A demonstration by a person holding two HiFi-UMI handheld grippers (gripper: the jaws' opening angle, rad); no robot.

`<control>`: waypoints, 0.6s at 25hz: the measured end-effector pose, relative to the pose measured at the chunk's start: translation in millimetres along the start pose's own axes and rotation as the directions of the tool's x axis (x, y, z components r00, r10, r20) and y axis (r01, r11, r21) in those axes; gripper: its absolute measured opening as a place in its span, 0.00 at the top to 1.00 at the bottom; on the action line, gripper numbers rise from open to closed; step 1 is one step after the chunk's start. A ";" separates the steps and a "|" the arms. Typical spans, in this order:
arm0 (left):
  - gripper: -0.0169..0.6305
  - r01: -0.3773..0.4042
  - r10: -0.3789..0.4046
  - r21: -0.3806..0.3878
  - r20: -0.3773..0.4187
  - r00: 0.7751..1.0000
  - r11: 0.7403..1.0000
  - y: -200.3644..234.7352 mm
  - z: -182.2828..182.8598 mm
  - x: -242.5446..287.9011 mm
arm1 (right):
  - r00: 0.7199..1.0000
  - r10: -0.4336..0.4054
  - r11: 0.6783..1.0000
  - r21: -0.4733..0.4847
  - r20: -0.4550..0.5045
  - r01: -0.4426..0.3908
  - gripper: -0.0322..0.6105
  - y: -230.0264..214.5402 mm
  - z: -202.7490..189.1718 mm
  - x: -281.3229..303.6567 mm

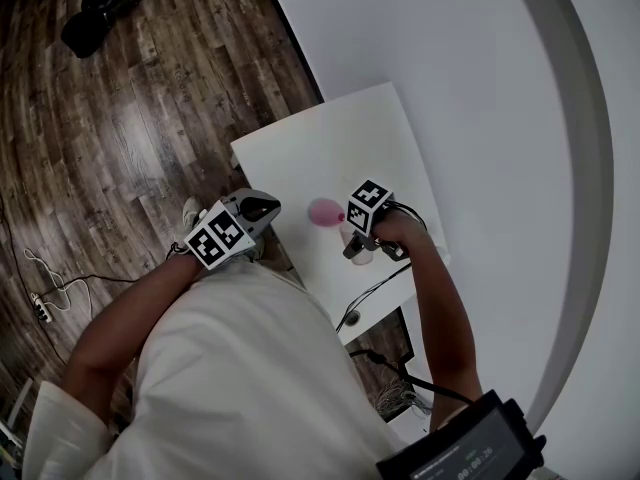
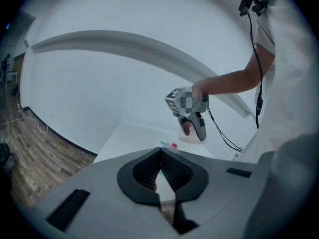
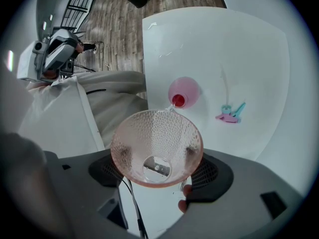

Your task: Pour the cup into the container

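Observation:
My right gripper is shut on a clear, dimpled, pink-tinted cup. The cup is tipped forward, its mouth facing the camera, and a thin thread of liquid runs from its rim. Just beyond the rim stands a small pink container with red liquid in it, on the white table. In the head view the cup hangs right beside the container. My left gripper is shut on nothing and is held off the table's left edge. From there it looks at the right gripper.
A small teal and pink object lies on the table to the right of the container. A black cable runs over the table's near edge. Wooden floor lies to the left, with a dark object on it. A white wall is behind.

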State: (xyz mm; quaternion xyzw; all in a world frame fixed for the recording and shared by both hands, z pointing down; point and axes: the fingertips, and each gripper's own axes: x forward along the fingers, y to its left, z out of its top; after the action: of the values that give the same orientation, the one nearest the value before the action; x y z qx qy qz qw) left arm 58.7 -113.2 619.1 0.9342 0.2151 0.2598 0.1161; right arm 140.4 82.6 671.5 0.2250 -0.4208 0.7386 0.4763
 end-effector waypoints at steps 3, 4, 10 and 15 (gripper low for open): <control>0.96 0.001 -0.001 0.000 0.000 1.000 1.000 -0.5 0.1 0.1 | 1.000 0.001 1.000 0.000 -0.002 -0.001 0.38 0.8 0.1 -0.2; 0.96 0.001 -0.001 0.000 0.000 1.000 1.000 -0.6 0.0 0.3 | 1.000 0.001 1.000 -0.001 -0.002 -0.001 0.38 1.0 0.1 -0.3; 0.96 0.004 -0.004 -0.003 0.000 1.000 1.000 -1.0 -0.2 0.9 | 1.000 0.003 1.000 -0.004 -0.005 -0.003 0.38 1.4 0.9 -0.6; 0.96 0.003 -0.003 -0.003 -0.001 1.000 1.000 -0.8 -0.1 0.6 | 1.000 0.003 1.000 -0.003 -0.013 -0.003 0.38 0.4 1.0 -1.9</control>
State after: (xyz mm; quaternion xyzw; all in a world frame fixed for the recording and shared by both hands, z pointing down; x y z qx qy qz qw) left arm 58.9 -112.2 619.2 0.9336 0.2163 0.2604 0.1176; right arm 140.8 80.8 670.5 0.2189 -0.4191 0.7400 0.4783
